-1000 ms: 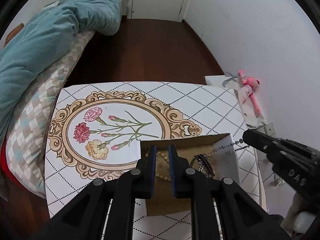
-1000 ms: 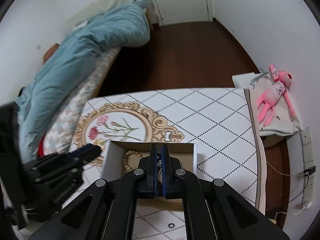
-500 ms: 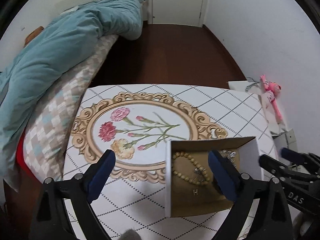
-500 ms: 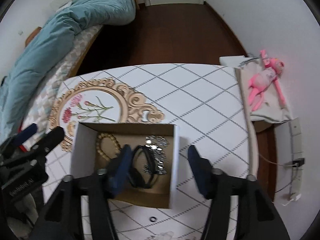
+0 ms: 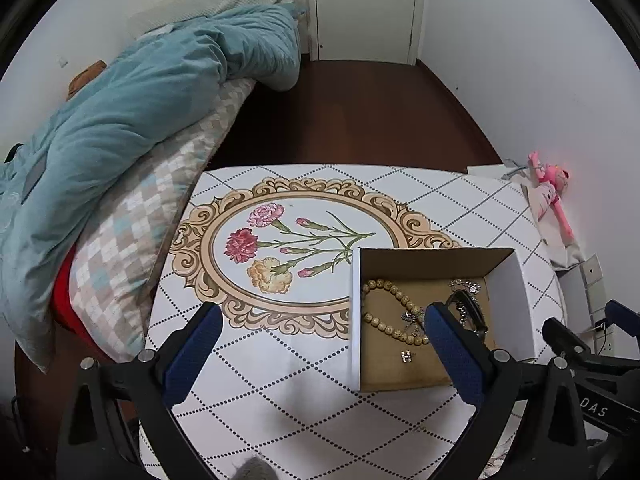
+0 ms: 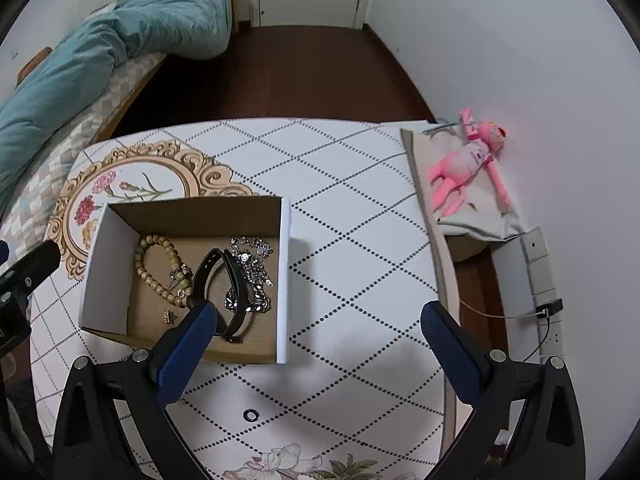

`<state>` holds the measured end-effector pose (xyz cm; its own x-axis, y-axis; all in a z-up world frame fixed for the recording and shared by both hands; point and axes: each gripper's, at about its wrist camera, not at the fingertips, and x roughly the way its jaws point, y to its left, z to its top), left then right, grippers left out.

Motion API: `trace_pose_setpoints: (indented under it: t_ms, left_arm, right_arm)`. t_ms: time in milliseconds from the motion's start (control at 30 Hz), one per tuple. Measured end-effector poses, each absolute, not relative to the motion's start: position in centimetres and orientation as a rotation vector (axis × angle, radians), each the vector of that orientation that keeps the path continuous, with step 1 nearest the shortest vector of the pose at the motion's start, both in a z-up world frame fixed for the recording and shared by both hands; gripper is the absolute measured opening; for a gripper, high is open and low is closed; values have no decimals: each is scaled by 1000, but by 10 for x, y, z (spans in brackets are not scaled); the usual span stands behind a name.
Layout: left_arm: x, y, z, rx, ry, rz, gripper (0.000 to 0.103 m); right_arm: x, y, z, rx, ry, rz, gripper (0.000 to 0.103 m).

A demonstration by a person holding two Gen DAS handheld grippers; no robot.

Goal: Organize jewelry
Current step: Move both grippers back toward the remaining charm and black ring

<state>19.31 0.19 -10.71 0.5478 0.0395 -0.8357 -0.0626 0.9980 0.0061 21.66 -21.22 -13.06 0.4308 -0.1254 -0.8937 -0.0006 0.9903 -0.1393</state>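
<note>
Both the left gripper (image 5: 322,342) and right gripper (image 6: 318,340) have fingers spread wide, holding nothing. One box (image 6: 285,280) (near the worktop's (image 6: 360,240) centre) holds one bead bracelet (image 6: 156,268), one black strap (image 6: 236,292), one silver chain (image 6: 252,264).

White, black-dotted diamond tablecloth (image 6: 360,220); brown-lined white box (image 6: 285,280); teal quilt (image 5: 140,100); pink toy (image 6: 460,168).

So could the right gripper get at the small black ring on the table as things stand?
Probably yes. The ring lies bare on the tablecloth outside the box, just ahead of the right gripper, whose jaws stand wide open and empty; nothing lies between.
</note>
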Motion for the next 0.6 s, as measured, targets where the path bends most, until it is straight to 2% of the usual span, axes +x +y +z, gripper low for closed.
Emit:
trace_pose_setpoints:
  t_ms: [600]
  left_arm:
    - [138, -4, -39, -58, 850, 18, 103]
  right_arm:
    - [156, -205, -31, -91, 896, -80, 103]
